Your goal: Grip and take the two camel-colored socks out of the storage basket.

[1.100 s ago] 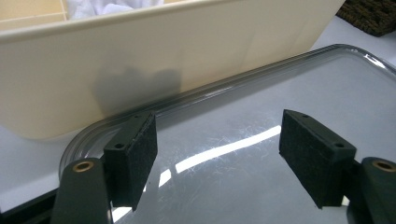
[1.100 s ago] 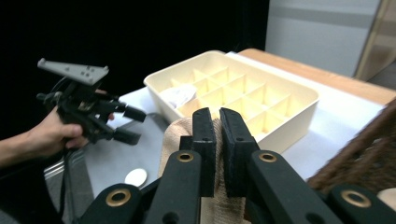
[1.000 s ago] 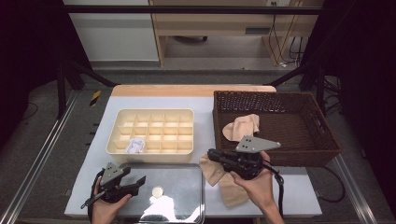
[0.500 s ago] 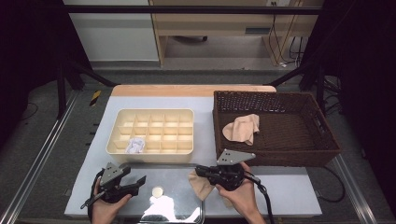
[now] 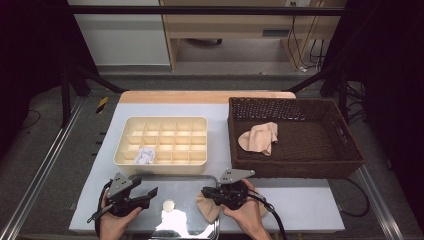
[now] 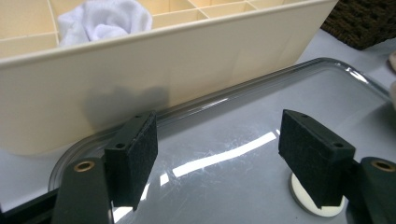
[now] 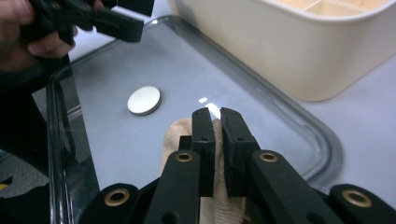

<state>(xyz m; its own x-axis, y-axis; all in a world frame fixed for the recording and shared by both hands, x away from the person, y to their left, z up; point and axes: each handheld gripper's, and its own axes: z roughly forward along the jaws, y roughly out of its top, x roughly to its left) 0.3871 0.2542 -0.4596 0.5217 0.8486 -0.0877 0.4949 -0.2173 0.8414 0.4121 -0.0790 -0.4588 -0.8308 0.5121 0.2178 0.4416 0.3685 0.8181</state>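
The beige sock (image 7: 187,140) is clamped in the closed right gripper (image 7: 215,116) over the tray (image 7: 289,126), the open, empty left gripper (image 6: 217,149) being opposite

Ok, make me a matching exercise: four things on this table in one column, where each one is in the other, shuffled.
Things:
1. white cloth
2. loose beige sock
3. white disc
4. held beige sock

Places:
A. in the wicker basket
B. between the right gripper's shut jaws
C. in a compartment of the cream organiser
D. on the shiny metal tray, by the left gripper

Pairs: 1-C, 2-A, 3-D, 4-B
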